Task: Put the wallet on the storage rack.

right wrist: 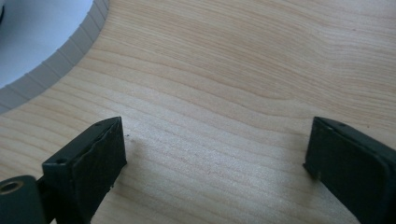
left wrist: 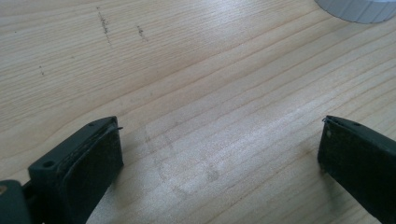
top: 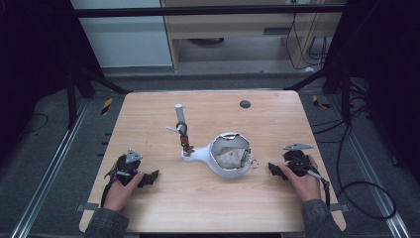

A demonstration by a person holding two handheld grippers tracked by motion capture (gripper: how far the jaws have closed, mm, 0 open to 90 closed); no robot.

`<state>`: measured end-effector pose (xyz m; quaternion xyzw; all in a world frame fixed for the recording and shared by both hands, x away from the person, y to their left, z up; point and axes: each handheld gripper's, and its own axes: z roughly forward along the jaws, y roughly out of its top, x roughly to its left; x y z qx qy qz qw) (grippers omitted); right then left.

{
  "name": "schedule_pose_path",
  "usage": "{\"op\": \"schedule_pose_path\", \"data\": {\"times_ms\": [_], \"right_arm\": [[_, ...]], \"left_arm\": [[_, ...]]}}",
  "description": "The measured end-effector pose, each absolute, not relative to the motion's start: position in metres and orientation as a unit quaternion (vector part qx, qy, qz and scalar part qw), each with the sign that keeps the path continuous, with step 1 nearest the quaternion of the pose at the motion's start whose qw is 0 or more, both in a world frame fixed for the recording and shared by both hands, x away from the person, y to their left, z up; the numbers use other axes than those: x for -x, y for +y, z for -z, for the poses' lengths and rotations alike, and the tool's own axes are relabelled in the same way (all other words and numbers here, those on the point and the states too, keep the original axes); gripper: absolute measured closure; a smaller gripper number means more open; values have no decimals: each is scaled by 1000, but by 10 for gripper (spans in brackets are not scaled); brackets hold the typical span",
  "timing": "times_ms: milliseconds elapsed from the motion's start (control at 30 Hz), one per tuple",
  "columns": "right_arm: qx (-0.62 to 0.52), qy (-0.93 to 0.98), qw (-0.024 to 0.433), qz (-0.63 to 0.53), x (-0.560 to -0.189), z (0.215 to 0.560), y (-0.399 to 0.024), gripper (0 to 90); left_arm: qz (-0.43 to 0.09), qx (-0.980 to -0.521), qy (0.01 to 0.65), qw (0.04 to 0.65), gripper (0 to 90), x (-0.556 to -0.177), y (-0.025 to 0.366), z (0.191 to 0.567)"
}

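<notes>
High view: one white ribbed bowl-like unit [top: 229, 157] mid-table [top: 208, 208], one stand [top: 182, 130] just left of it; left gripper [top: 148, 178] well left, right gripper [top: 275, 171] near its right. Left gripper view: jaws apart, empty. Right gripper view: likewise. No legible writing.

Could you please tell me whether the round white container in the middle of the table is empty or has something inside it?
Not empty: the white container holds pale crumpled material; what it is cannot be told.
</notes>
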<state>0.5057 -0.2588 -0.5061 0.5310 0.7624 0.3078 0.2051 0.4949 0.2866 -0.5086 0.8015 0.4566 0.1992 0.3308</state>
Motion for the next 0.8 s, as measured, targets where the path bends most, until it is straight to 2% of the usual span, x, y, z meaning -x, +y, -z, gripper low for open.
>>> {"op": "schedule_pose_path", "data": {"times_ms": [400, 800], "right_arm": [[-538, 746, 227, -320, -504, 512, -255, 4], [-538, 745, 232, -317, -496, 512, -246, 5]], "left_arm": [[-199, -802, 457, 331, 0, -495, 287, 509], [-199, -801, 457, 331, 0, -495, 287, 508]]}}
